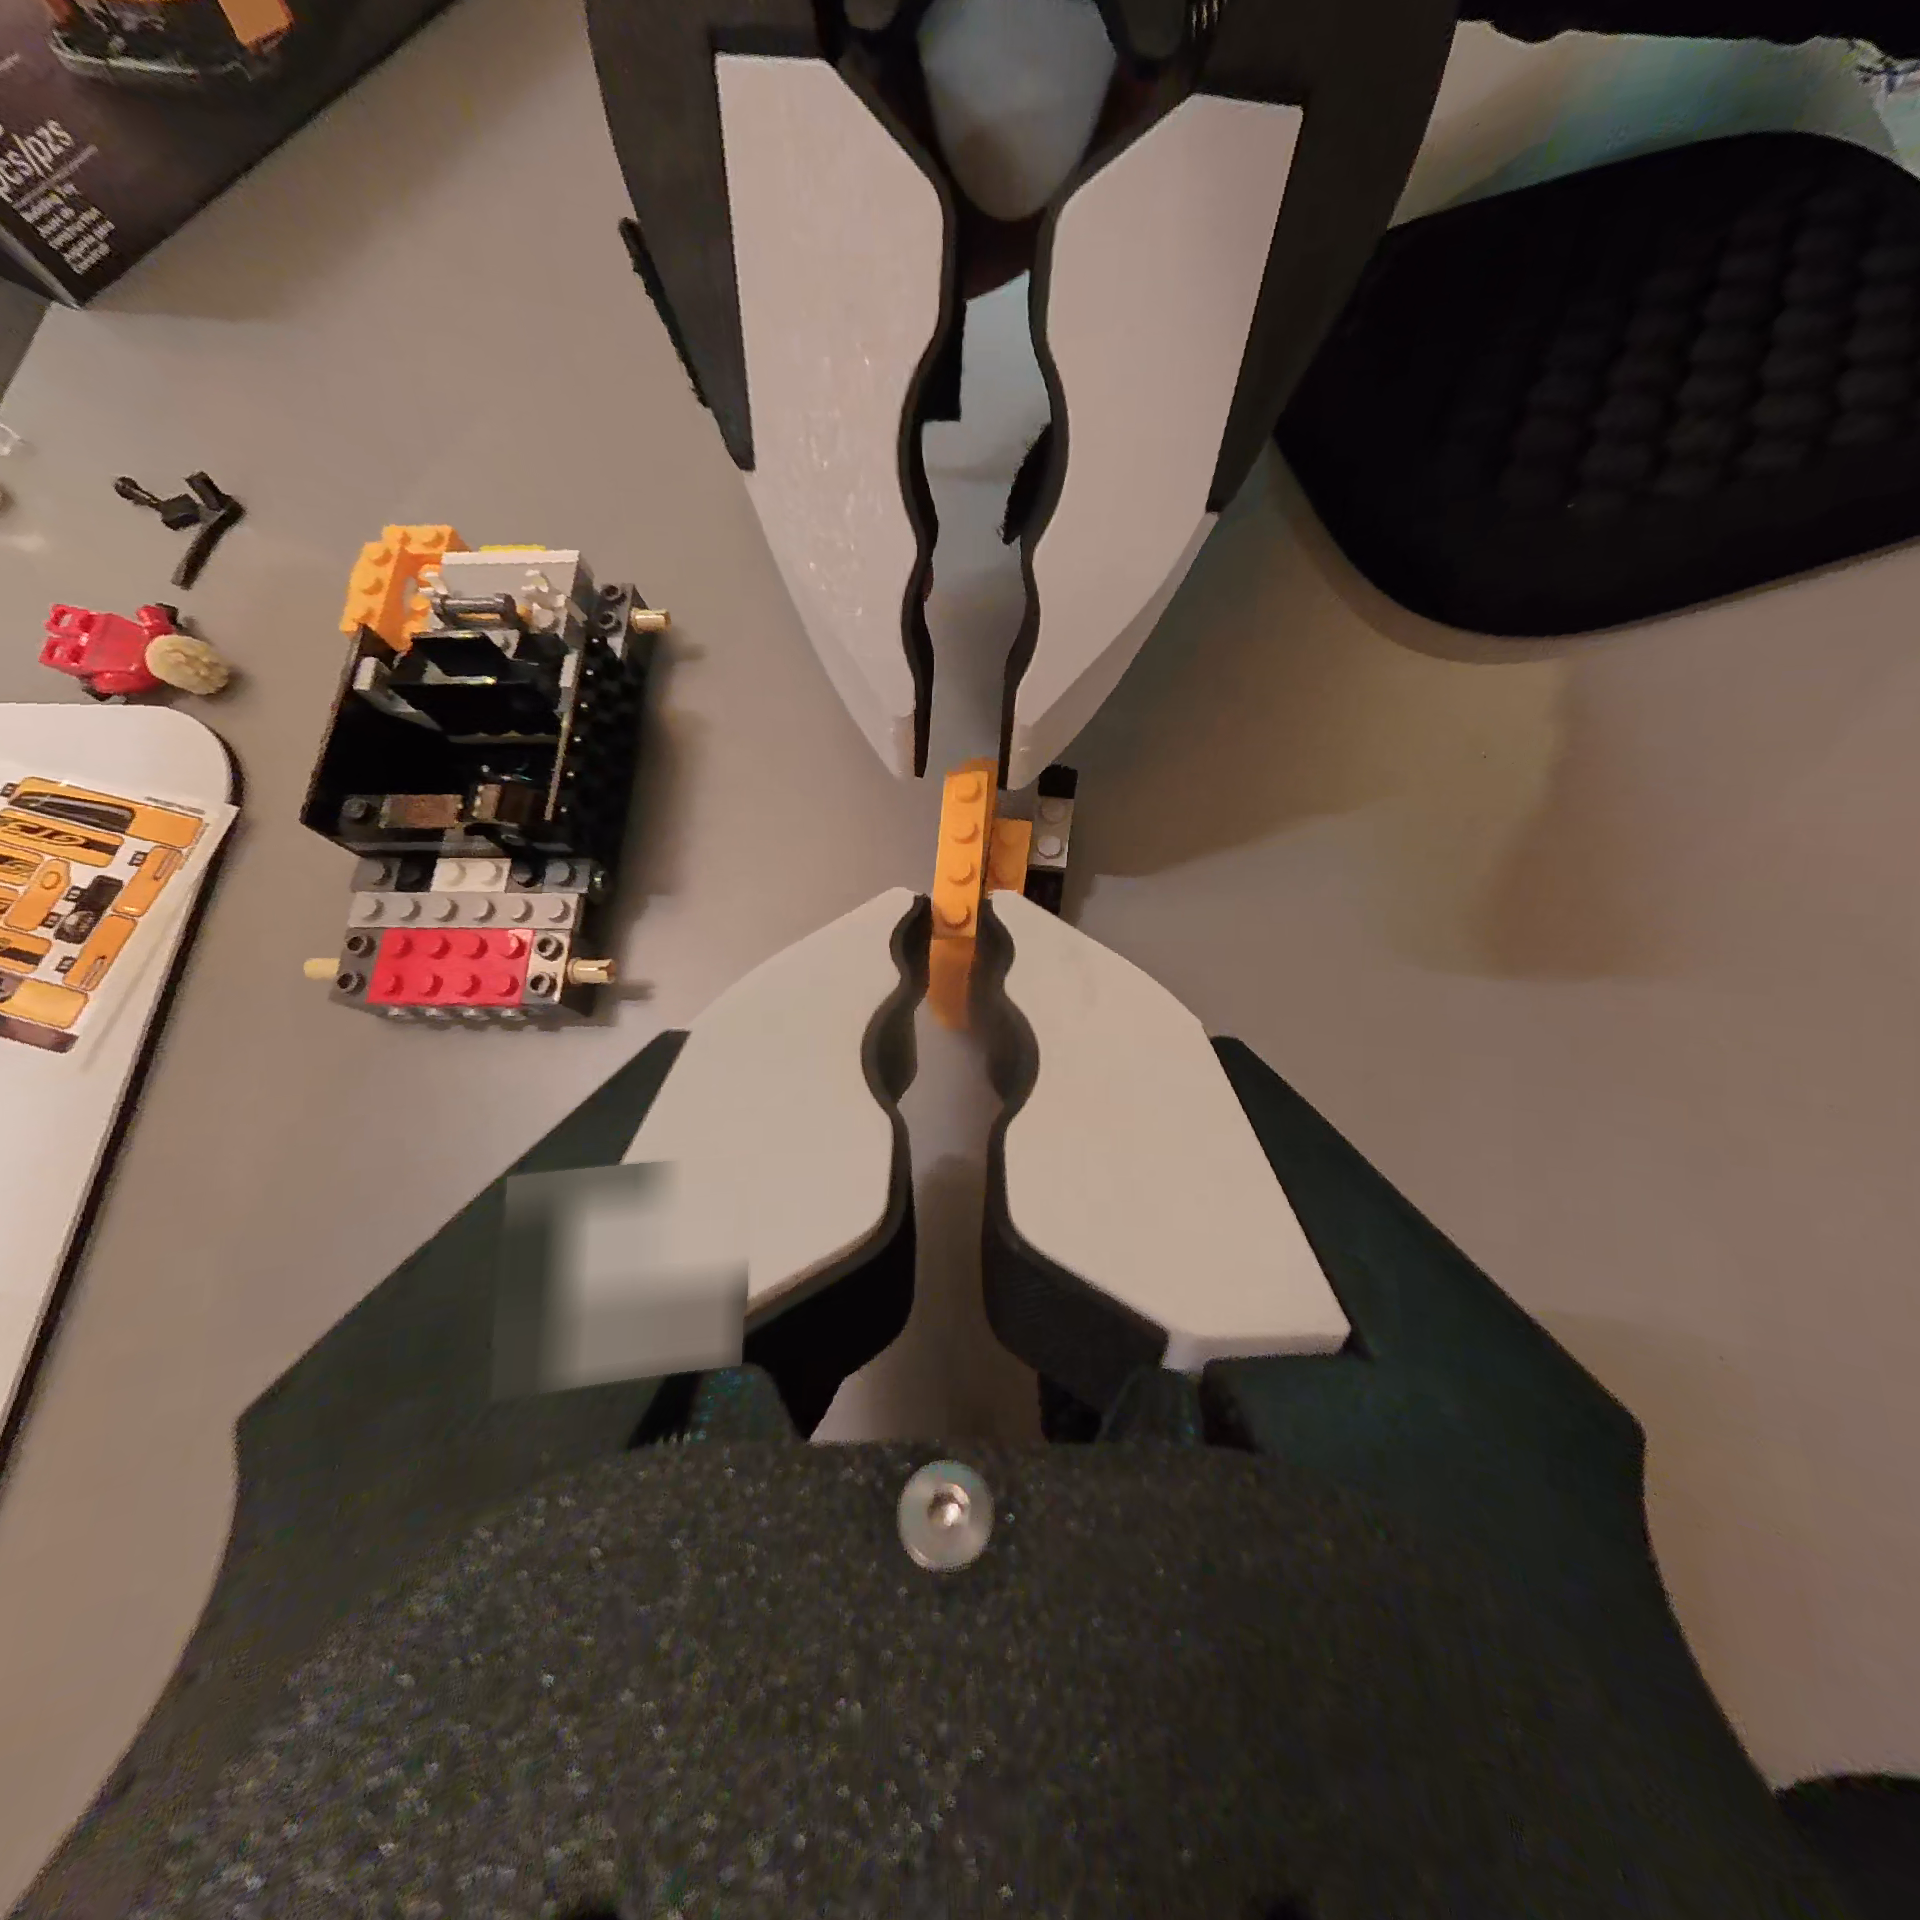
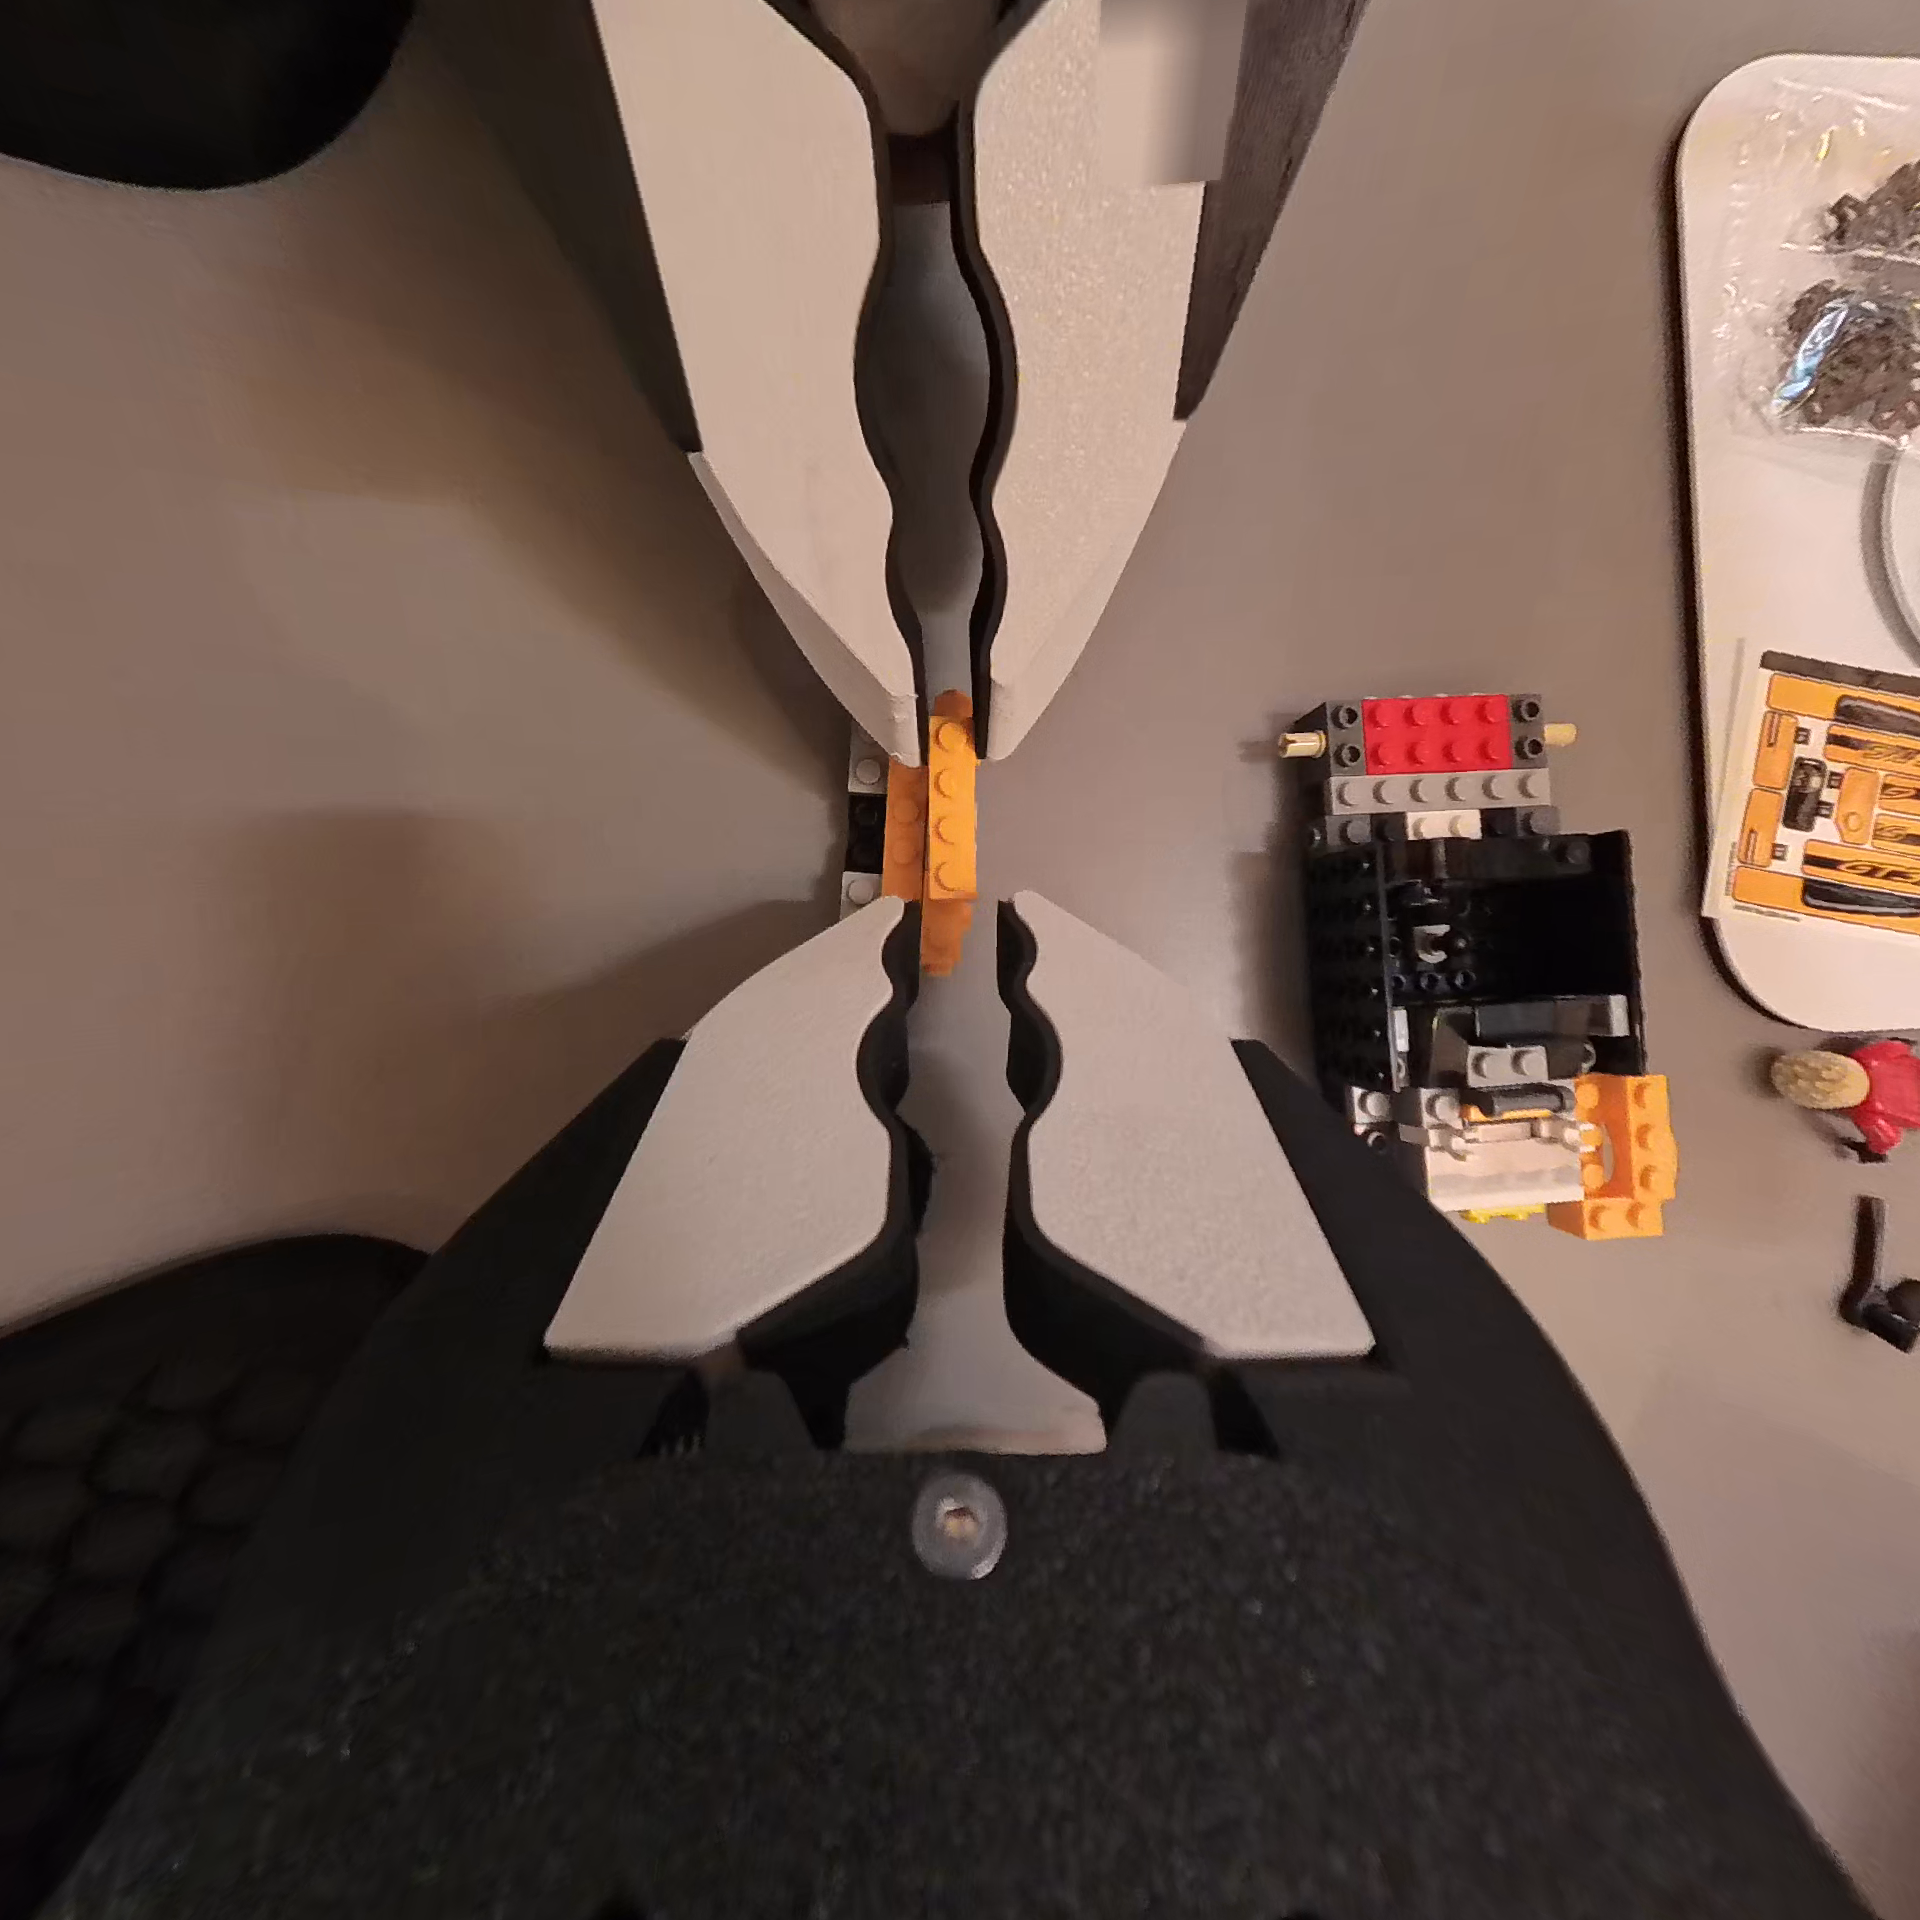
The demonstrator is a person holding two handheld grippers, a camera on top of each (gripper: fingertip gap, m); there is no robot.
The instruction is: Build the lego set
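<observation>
Both the left gripper (image 1: 951, 935) and right gripper (image 2: 956, 925) are pinching a small orange-and-grey brick subassembly (image 1: 982, 847) above the grey table (image 1: 1455, 1039), while the half-built car chassis (image 1: 473, 790) and bagged parts (image 2: 1849, 312) are awaiting further assembly.

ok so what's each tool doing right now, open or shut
Left tool: shut on the small orange studded lego assembly.
Right tool: closed around the other end of the same assembly.

The orange plate's (image 1: 958, 883) ends hide between fingertips; box (image 1: 114, 125) and sticker sheet (image 1: 73, 904) run off-frame.
</observation>
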